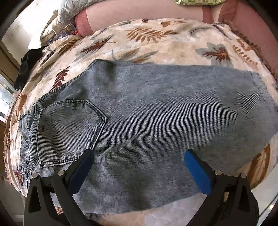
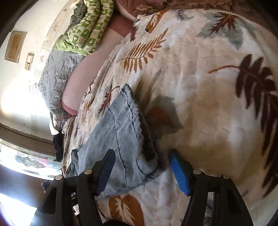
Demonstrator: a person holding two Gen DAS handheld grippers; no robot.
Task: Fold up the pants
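Light blue denim pants (image 1: 139, 111) lie flat on a leaf-patterned blanket (image 1: 156, 40), back pocket and waistband to the left, leg hems to the right. My left gripper (image 1: 138, 152) hovers open above the near side of the pants, nothing between its blue pads. In the right wrist view the hem end of the pants (image 2: 121, 139) lies folded on the blanket (image 2: 208, 104). My right gripper (image 2: 141, 153) stands open over that end, its left finger above the denim and its right finger over the blanket beside the edge; the pads press on nothing.
A pink sheet (image 1: 147, 10) and a green patterned quilt (image 2: 86, 29) lie beyond the blanket, with a grey quilted cover (image 2: 55, 78) by the wall. A dark garment (image 1: 26, 66) sits at the bed's left edge. Floor shows past the near edge.
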